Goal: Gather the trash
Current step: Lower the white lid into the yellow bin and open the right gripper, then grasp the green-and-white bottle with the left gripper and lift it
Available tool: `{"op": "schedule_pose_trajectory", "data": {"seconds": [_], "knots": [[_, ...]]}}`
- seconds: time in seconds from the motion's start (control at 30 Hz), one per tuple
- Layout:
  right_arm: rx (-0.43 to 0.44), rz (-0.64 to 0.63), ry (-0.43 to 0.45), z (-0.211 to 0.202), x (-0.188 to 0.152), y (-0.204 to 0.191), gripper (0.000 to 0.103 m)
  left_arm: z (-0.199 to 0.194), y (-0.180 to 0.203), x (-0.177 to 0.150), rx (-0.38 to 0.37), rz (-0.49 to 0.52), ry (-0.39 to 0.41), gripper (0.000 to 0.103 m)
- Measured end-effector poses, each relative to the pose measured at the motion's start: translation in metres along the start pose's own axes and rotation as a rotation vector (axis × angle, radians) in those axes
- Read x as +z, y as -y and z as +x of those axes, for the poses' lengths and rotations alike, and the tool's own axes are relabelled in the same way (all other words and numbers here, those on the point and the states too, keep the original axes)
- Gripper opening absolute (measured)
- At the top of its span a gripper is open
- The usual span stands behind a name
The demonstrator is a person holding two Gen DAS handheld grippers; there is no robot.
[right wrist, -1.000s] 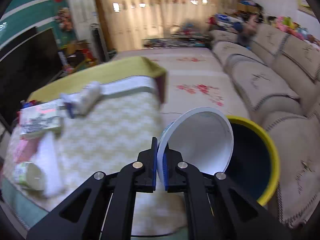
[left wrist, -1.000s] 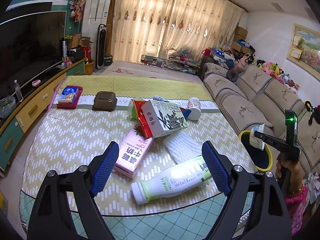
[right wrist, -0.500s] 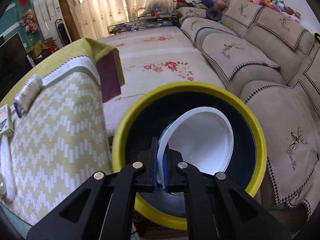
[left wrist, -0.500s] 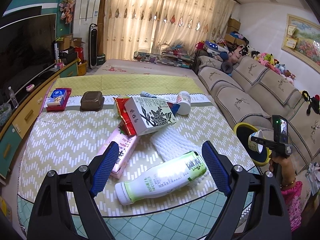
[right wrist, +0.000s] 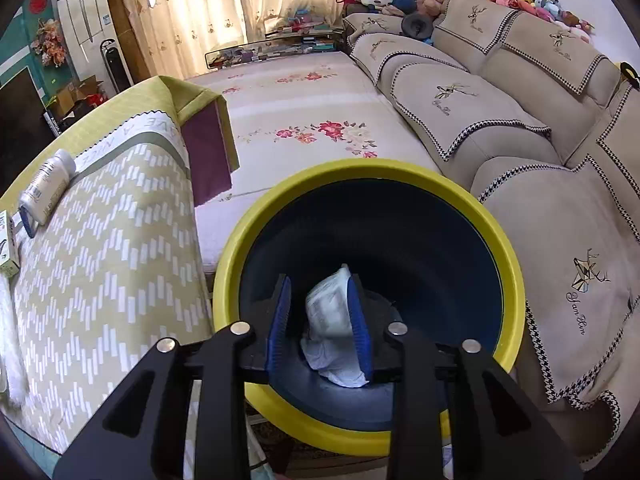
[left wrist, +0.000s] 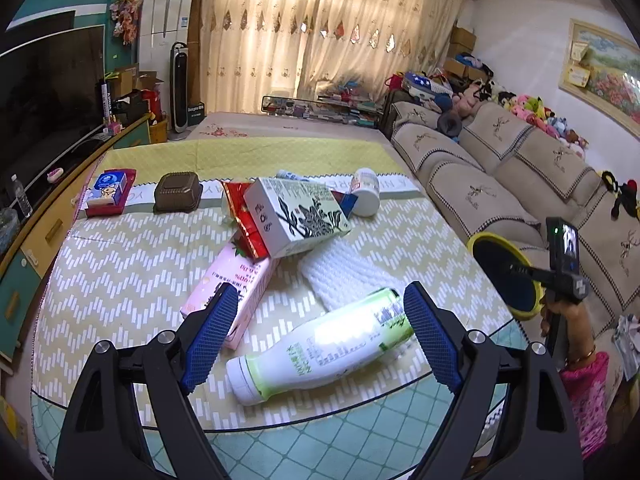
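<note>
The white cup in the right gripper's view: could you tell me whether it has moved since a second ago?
Yes. The white cup has dropped from the just-opened right gripper down into the yellow-rimmed bin.

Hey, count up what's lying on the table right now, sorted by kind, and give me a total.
Plastic bottles: 2, a green-and-white bottle and a small white bottle
Cartons: 2, a pink milk carton and a white carton with black leaf print
Red snack wrapper: 1
White foam net sleeve: 1
Brown square box: 1
Red tray with a blue-and-white pack: 1
Total: 8
</note>
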State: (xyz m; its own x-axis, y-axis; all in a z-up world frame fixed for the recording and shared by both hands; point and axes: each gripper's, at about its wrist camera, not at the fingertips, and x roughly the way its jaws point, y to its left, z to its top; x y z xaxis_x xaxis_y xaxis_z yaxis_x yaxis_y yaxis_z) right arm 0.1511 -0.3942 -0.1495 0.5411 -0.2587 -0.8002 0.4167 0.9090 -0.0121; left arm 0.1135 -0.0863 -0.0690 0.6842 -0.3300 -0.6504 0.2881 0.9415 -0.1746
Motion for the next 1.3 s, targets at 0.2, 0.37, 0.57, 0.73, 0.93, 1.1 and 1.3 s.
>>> {"op": "schedule_pose_trajectory", "data": {"seconds": [0.2,0.37,0.57,0.73,0.93,1.1,1.3], "knots": [[0.009,-0.006,0.000,-0.002,0.001,-0.005,0.030,0.010,0.007,-0.010,-0.052,0.116,-0.033,0.084],[0.018,-0.013,0.007,-0.007,0.003,-0.011,0.033,0.022,0.022,-0.011,-0.138,0.268,-0.069,0.084],[0.019,-0.016,0.018,-0.016,0.002,-0.013,0.038,0.051,0.039,-0.012,-0.242,0.589,-0.206,0.084],[0.021,-0.009,0.018,-0.020,-0.002,-0.011,0.040,0.070,0.039,-0.009,-0.277,0.654,-0.268,0.082],[0.029,-0.022,0.012,-0.020,-0.003,-0.016,0.040,0.093,0.036,-0.012,-0.291,0.654,-0.327,0.072],[0.040,-0.025,0.012,-0.020,-0.003,-0.018,0.041,0.097,0.037,-0.013,-0.291,0.648,-0.336,0.070],[0.047,-0.034,0.004,-0.017,-0.006,-0.022,0.041,0.100,0.040,-0.013,-0.289,0.658,-0.336,0.069]]}}
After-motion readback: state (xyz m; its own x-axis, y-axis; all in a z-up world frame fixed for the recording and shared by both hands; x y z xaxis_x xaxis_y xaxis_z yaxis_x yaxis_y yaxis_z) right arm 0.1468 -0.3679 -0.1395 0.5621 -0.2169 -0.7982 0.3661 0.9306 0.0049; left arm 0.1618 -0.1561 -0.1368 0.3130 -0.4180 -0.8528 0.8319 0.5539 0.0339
